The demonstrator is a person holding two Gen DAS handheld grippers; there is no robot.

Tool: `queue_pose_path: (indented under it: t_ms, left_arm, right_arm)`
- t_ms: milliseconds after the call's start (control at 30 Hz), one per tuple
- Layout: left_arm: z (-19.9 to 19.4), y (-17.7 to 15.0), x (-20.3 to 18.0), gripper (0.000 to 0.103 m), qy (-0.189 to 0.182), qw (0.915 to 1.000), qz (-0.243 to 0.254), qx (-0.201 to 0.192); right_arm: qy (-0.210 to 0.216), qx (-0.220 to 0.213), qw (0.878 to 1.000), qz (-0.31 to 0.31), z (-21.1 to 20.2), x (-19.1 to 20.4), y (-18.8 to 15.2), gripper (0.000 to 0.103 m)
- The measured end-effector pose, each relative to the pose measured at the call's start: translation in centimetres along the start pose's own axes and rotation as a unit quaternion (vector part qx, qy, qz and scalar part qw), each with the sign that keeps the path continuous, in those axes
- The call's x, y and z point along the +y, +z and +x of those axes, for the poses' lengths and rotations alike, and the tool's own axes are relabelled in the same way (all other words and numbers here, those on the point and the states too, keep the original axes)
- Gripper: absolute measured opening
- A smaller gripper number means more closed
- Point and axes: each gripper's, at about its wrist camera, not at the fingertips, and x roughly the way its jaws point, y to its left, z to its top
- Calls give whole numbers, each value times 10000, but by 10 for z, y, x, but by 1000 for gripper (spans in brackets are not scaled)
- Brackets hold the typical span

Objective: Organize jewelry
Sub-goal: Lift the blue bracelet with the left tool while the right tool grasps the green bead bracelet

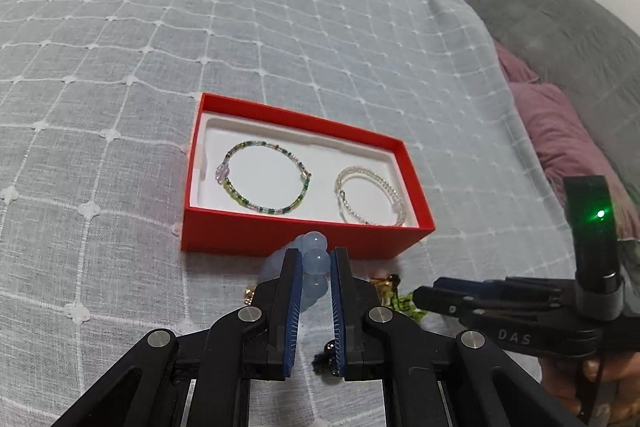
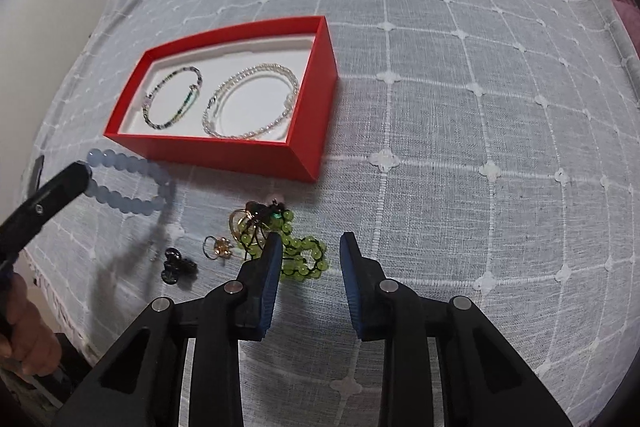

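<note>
Two bracelets boxed in red box (image 1: 280, 243) | my left gripper (image 1: 316, 263) clamps blue bracelet (image 2: 128, 187) | right gripper (image 2: 308, 247) part-open, empty | green beads (image 2: 304, 255), rings remain.

Red box (image 2: 224, 155) walls ring tray; green bead bracelet (image 2: 173, 98) fills left part, clear bead bracelet (image 2: 252, 103) right part, bare patch inside each loop. Small jewelry heap (image 2: 280, 247) crowds bed near box front. Bedspread (image 2: 480, 107) right of box and beyond it open. Left hand-held gripper (image 2: 86, 171) with blue bead bracelet (image 2: 132, 183) blocks box's front left corner.
</note>
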Motion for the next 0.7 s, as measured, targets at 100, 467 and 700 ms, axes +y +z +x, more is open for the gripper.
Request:
queue_pose_path:
  t_ms: [100, 467, 700]
  left_arm:
    - [-1, 0, 1, 8, -11, 10000, -8, 3]
    - [-10, 1, -1, 8, -114, 9998, -2, -143]
    - [-14, 2, -4, 8, -231, 9995, 26, -235]
  right_arm:
    - [-88, 109, 9999, -99, 9, 3, -2, 27]
    - [365, -426, 9980, 300, -22, -5, 3, 5]
    - [777, -996, 9919, 92, -56, 6, 3, 5]
